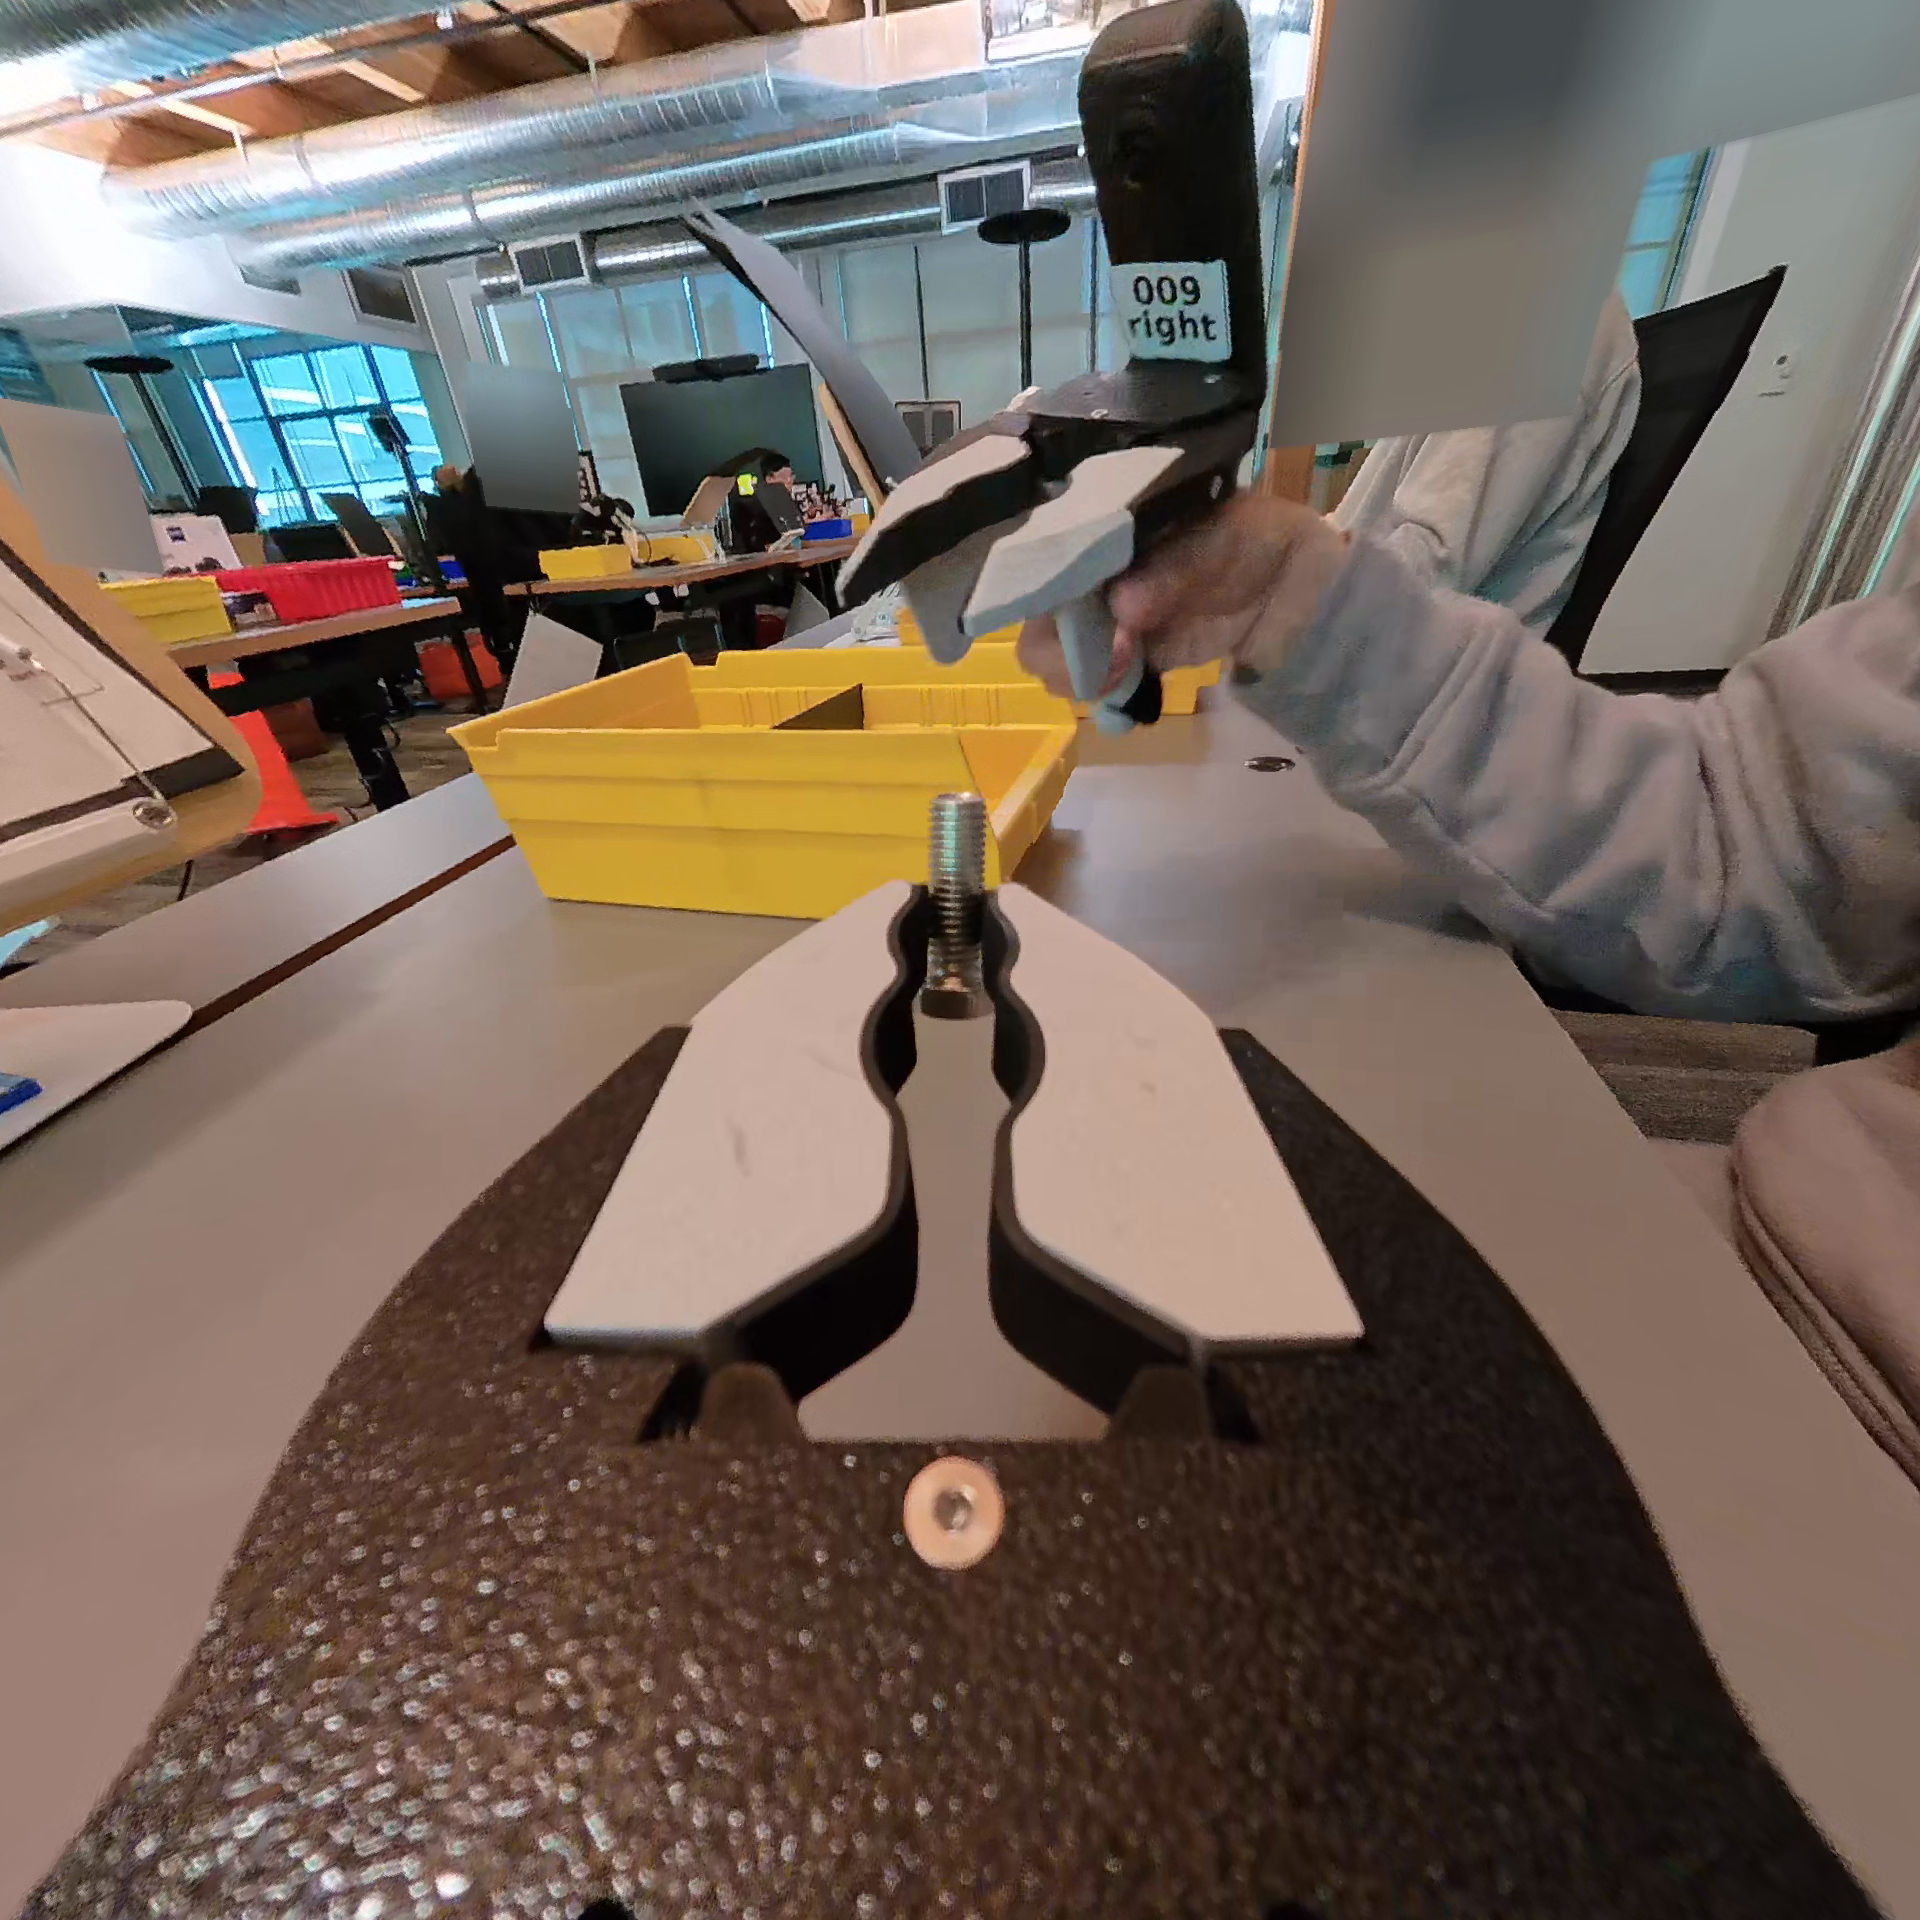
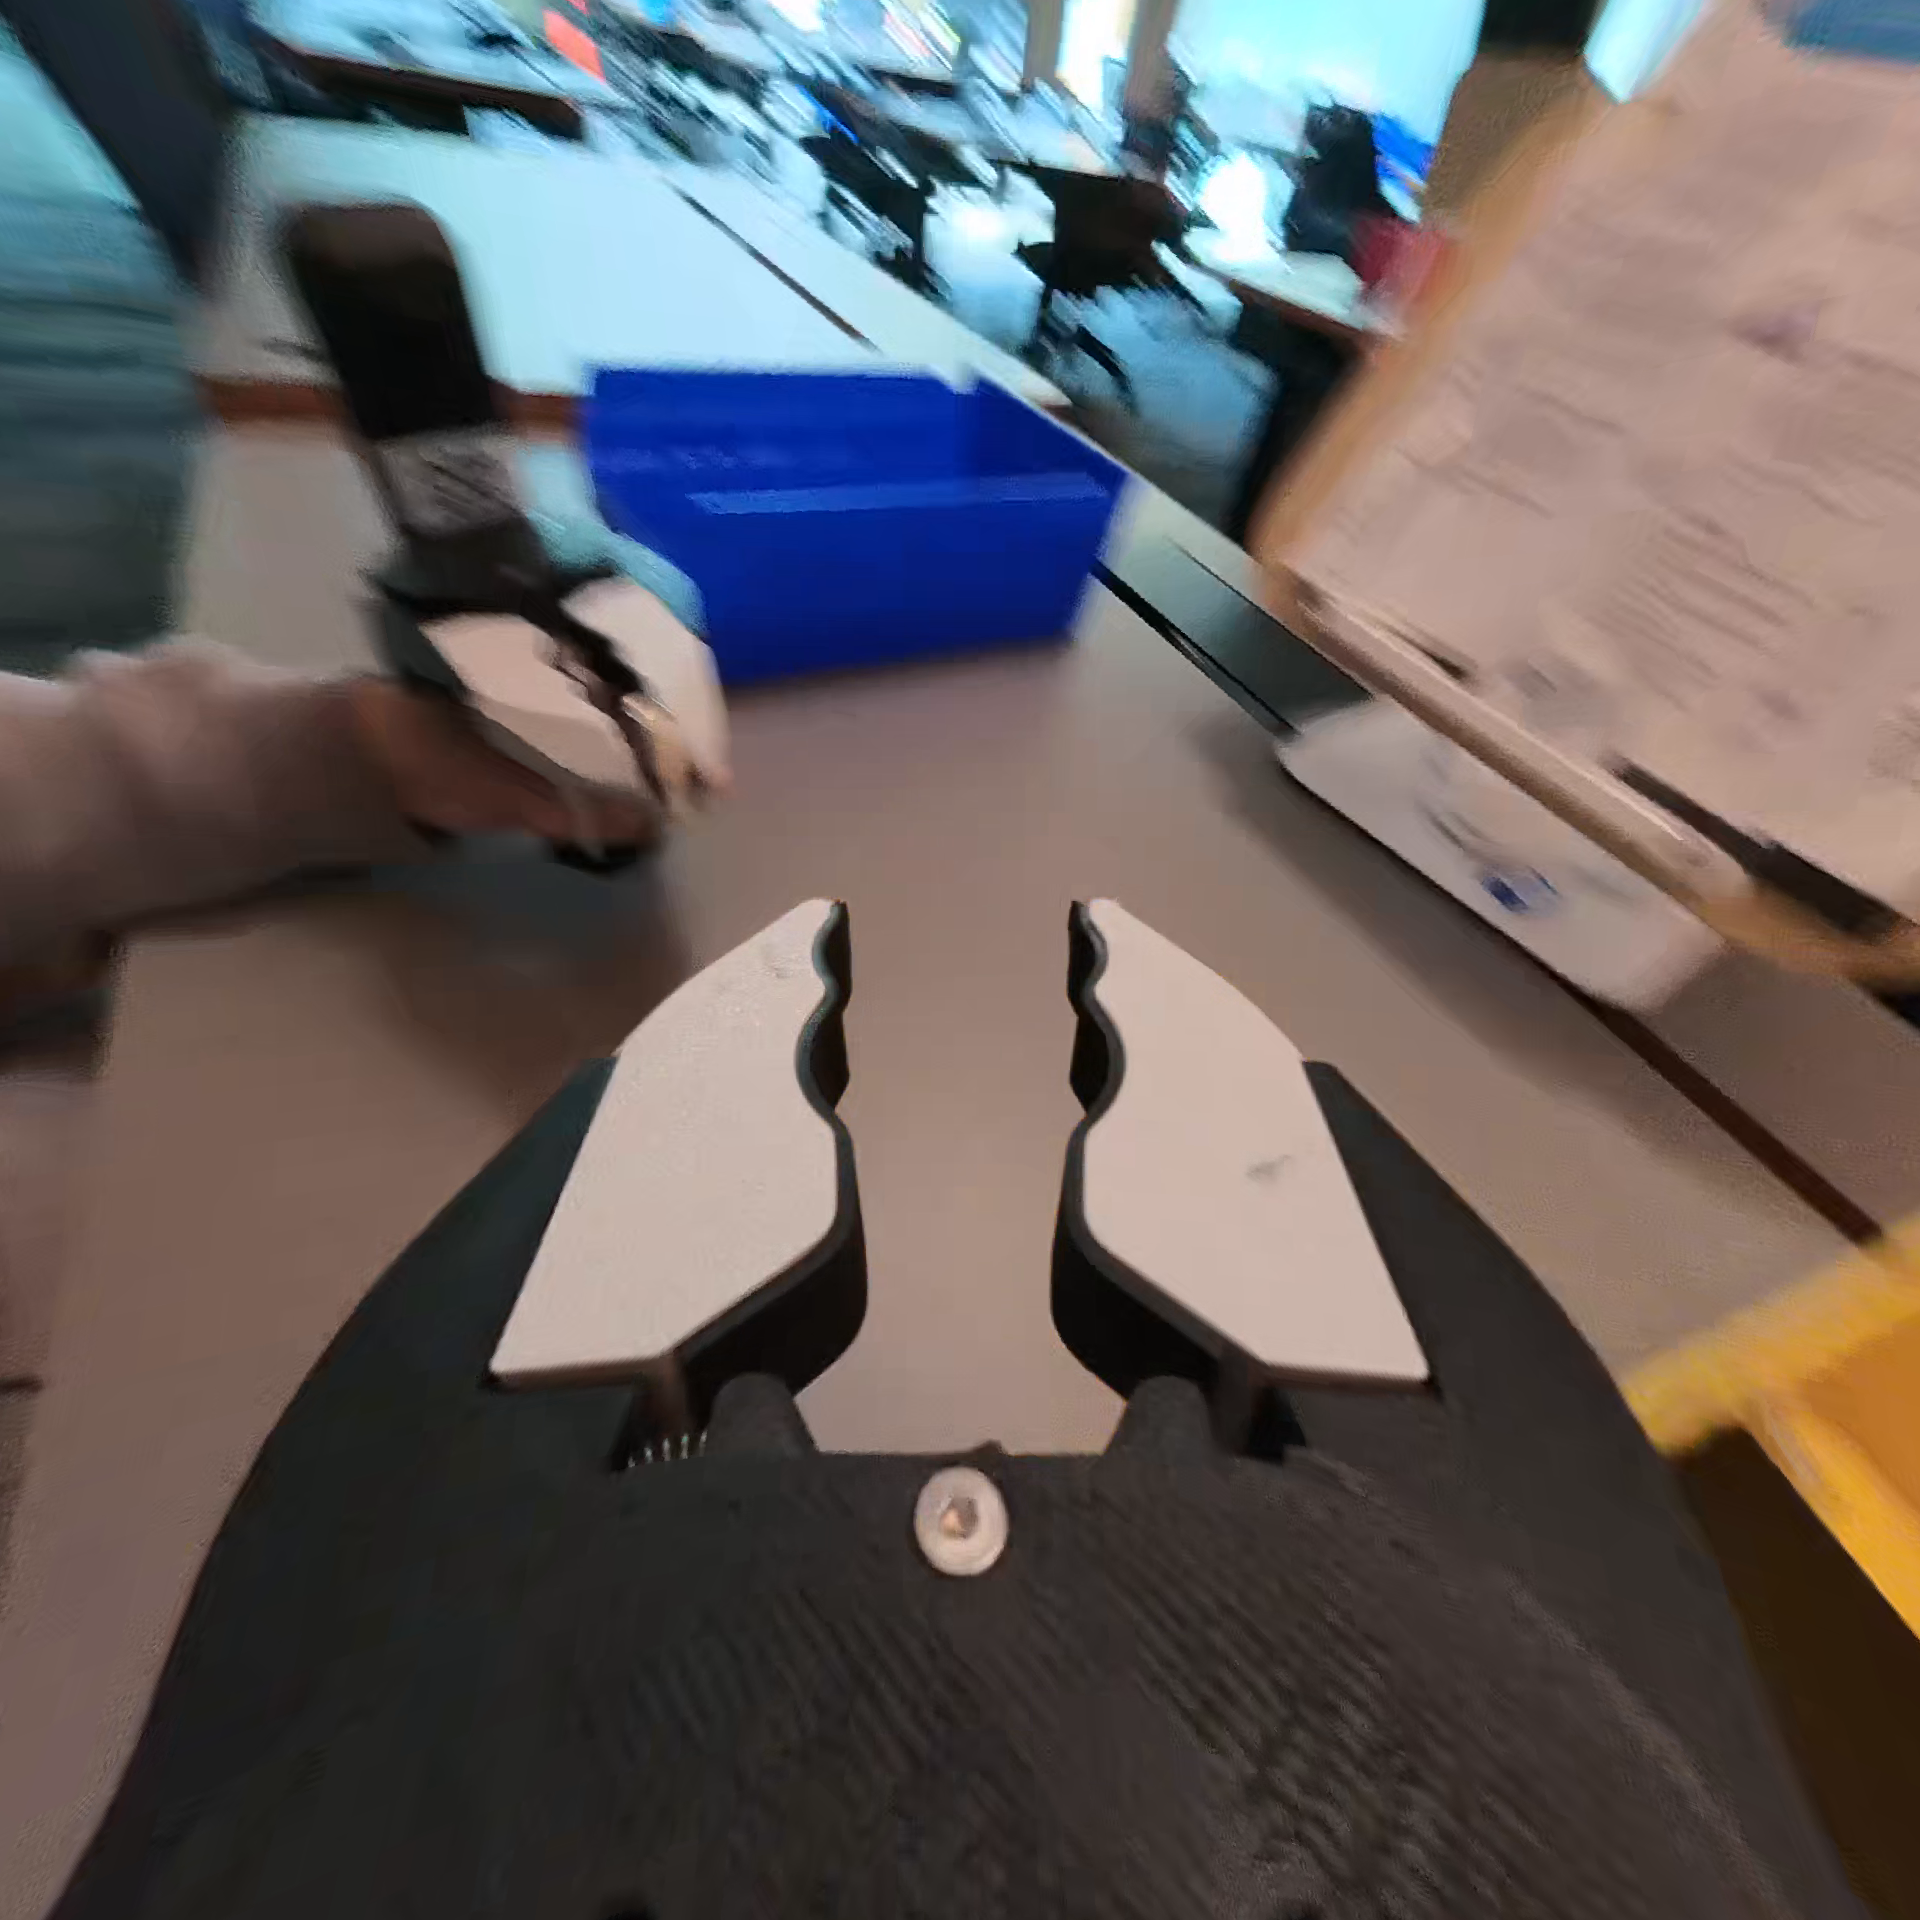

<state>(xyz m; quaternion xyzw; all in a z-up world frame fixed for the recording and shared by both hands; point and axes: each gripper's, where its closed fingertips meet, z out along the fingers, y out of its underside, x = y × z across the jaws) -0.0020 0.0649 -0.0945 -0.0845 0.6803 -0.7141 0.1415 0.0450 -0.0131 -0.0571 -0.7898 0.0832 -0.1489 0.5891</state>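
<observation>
Closest in the left wrist view, the left gripper [image 1: 958, 940] clamps a silver threaded steel bolt [image 1: 956, 883] between its grey fingertips [image 1: 831, 966], pads pressed to the thread on both sides. The bolt stands upright, hexagonal head down between the fingers and threaded end poking above them. Just beyond the tips, on the grey tabletop [image 1: 364, 1039], sits a yellow plastic divided bin [image 1: 727, 800] with a dark partition inside. Above and to the right of it hangs the right gripper [image 1: 940, 613], black with grey fingers, held by a hand [image 1: 1195, 592] in a pale grey sleeve [image 1: 1558, 779]; its fingers are parted with nothing between them. Far behind lie office desks, more yellow and red bins and a dark screen.

The right wrist view, heavily blurred, shows what the other cannot: its own fingers [image 2: 727, 1091] stand wide apart over bare tabletop [image 2: 956, 831], gripping nothing. Only a corner of the yellow bin [image 2: 1787, 1382] shows at the near right. Ahead and to the left, the left gripper [image 2: 665, 748] sits low by the table in the person's hand; the bolt there is too blurred to make out. Farther ahead stands a blue plastic rectangular bin [image 2: 883, 520], unseen from the left side, and to the right a tilted board with papers [image 2: 1662, 468].
</observation>
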